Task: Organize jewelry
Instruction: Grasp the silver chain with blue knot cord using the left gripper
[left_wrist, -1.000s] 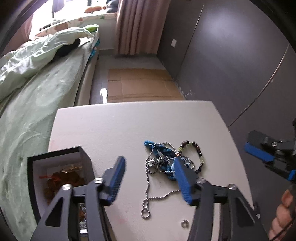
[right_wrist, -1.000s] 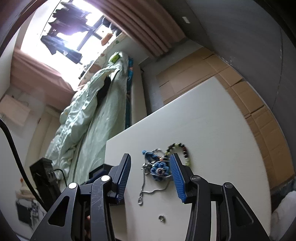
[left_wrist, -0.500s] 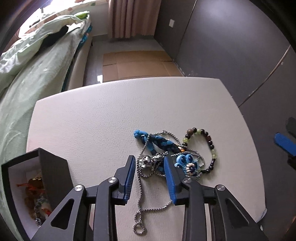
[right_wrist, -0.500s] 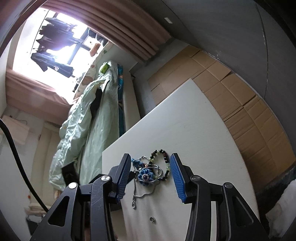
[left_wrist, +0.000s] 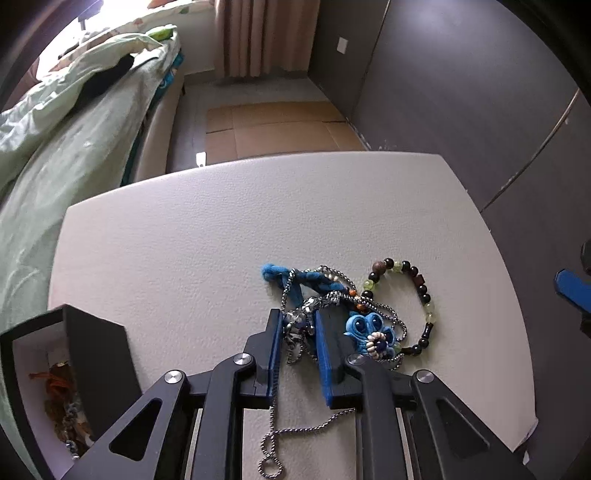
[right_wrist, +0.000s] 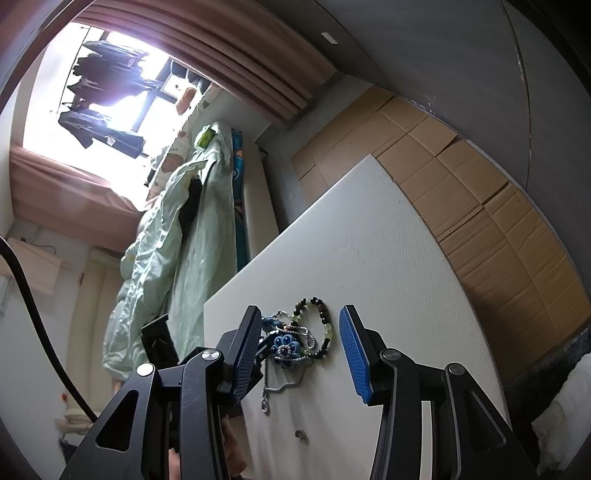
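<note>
The left tool (left_wrist: 298, 328) is closing on the shiny chain (left_wrist: 295, 332) between its jaws. The right tool (right_wrist: 301, 332) waits open — empty. The box (left_wrist: 55, 373) beside holds some jewelry — the tangled pile remains.

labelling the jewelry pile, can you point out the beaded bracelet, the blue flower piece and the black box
beaded bracelet (left_wrist: 422, 289), left wrist view, on a dark bead of its right arc
blue flower piece (left_wrist: 370, 329), left wrist view, on its petals
black box (left_wrist: 96, 350), left wrist view, on its outer side wall
</note>
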